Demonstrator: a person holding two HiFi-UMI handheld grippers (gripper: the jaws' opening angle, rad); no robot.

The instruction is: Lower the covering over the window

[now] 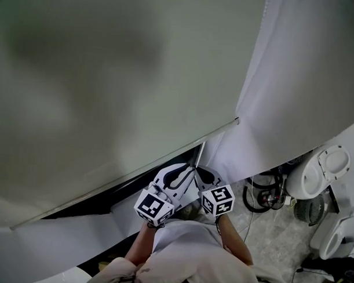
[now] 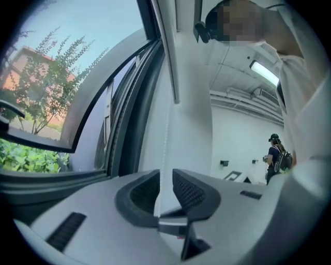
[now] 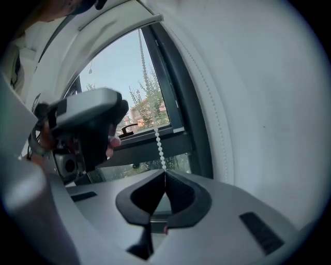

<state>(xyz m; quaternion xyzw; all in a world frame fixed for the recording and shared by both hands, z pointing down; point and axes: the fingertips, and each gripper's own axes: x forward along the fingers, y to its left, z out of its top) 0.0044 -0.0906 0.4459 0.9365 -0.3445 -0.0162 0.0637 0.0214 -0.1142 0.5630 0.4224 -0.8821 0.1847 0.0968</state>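
A grey roller blind (image 1: 109, 77) hangs over the window, its bottom bar (image 1: 135, 171) slanting across the head view. Its white bead chain (image 3: 155, 132) drops in front of the dark window frame (image 3: 173, 93). My right gripper (image 3: 165, 175) is shut on the chain, which rises taut from its tips. My left gripper (image 2: 165, 175) stands partly open; the chain (image 2: 166, 129) passes through the gap without the pads pressing it. In the head view both grippers, left (image 1: 186, 171) and right (image 1: 202, 171), sit side by side just below the bar's right end.
A white curtain (image 1: 306, 84) hangs at the right, close beside the chain. On the floor at the right lie a small fan (image 1: 308, 209), coiled cables (image 1: 262, 190) and white objects (image 1: 324, 163). A person (image 2: 275, 155) stands far back in the room.
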